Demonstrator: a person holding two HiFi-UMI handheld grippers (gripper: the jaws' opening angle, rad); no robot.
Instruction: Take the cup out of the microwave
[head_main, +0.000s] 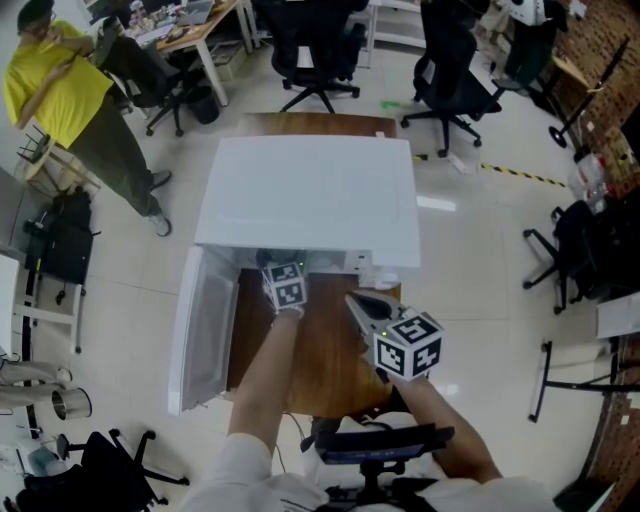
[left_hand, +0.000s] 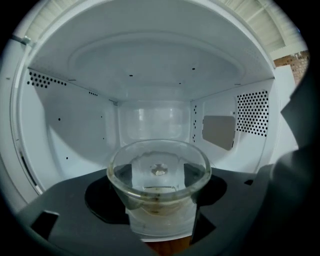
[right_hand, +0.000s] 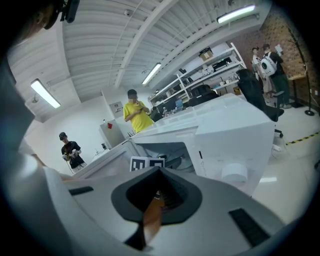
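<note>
Cup (left_hand: 159, 200): light, rigid, slick, breakable glass, clasped at 3 and 9 o'clock by left fingers (left_hand: 70, 212); right fingers (right_hand: 235, 210) closed, empty.

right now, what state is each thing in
door: open
cup: upright, inside the microwave
left gripper: jaws closed on the cup's sides
right gripper: shut, empty
</note>
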